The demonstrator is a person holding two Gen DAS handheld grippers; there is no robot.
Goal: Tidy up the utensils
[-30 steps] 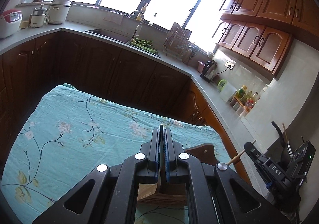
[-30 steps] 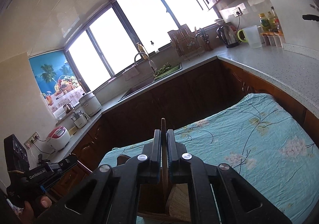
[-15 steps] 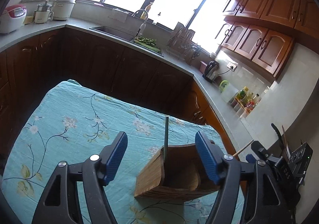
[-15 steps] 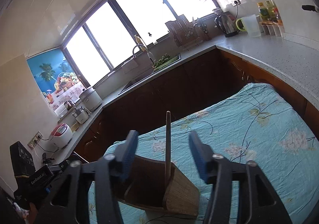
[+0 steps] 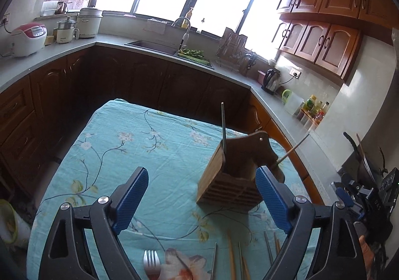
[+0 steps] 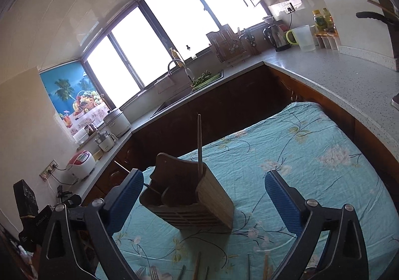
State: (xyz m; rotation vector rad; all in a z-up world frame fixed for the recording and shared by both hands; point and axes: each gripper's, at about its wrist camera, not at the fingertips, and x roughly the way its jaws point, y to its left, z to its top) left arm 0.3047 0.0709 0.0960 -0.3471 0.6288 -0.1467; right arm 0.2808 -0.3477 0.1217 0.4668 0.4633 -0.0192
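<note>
A wooden utensil holder [image 5: 230,175] [image 6: 192,195] stands on the floral teal tablecloth [image 5: 129,155] [image 6: 311,155]. A dark chopstick [image 5: 222,125] and a wooden chopstick [image 6: 199,143] stand upright in it; another thin stick [image 5: 291,149] leans out. My left gripper [image 5: 202,205] is open and empty, pulled back from the holder. My right gripper [image 6: 207,202] is open and empty, also behind the holder. A fork [image 5: 150,263] and several chopsticks [image 5: 232,255] [image 6: 199,267] lie on the cloth at the near edge.
Dark wooden cabinets and a grey counter [image 5: 174,55] wrap around the table, with a sink [image 5: 152,44], kettle [image 5: 270,80] and rice cooker [image 5: 27,38]. The other gripper's body [image 5: 361,200] shows at the right; in the right wrist view it shows at the left [image 6: 30,217].
Both grippers opened and let go of the upright chopsticks, which now stand in the holder. Both grippers drew back, so the near utensils come into view.
</note>
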